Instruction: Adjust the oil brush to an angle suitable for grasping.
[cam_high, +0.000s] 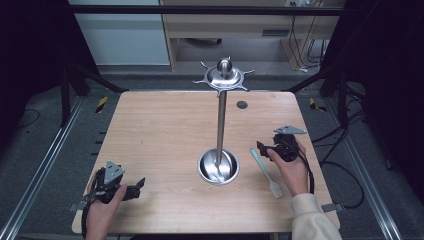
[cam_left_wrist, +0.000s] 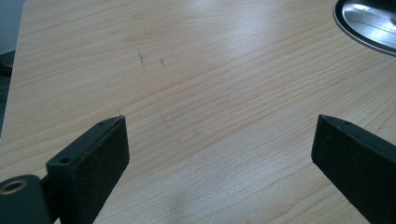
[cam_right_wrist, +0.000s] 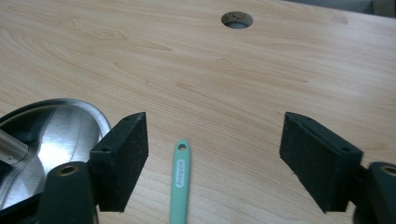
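Observation:
A metal utensil stand rises from a round steel base (cam_high: 218, 166) on a tall pole (cam_high: 221, 120) to a hooked top ring (cam_high: 223, 76). Right of the base lies a mint-green brush (cam_high: 266, 171) flat on the wooden table (cam_high: 160, 130), handle end pointing away. My right gripper (cam_high: 262, 149) hovers over that handle end; in the right gripper view the handle (cam_right_wrist: 180, 179) lies on the table between the wide-open jaws, untouched, with the base (cam_right_wrist: 51, 135) at the left. My left gripper (cam_high: 140, 185) rests at the front left, jaws wide open over bare wood.
A round cable hole (cam_high: 242, 104) sits in the table behind the stand. The steel base (cam_left_wrist: 369, 23) shows at the top right corner of the left gripper view. Dark frame bars and floor rails flank the table on both sides.

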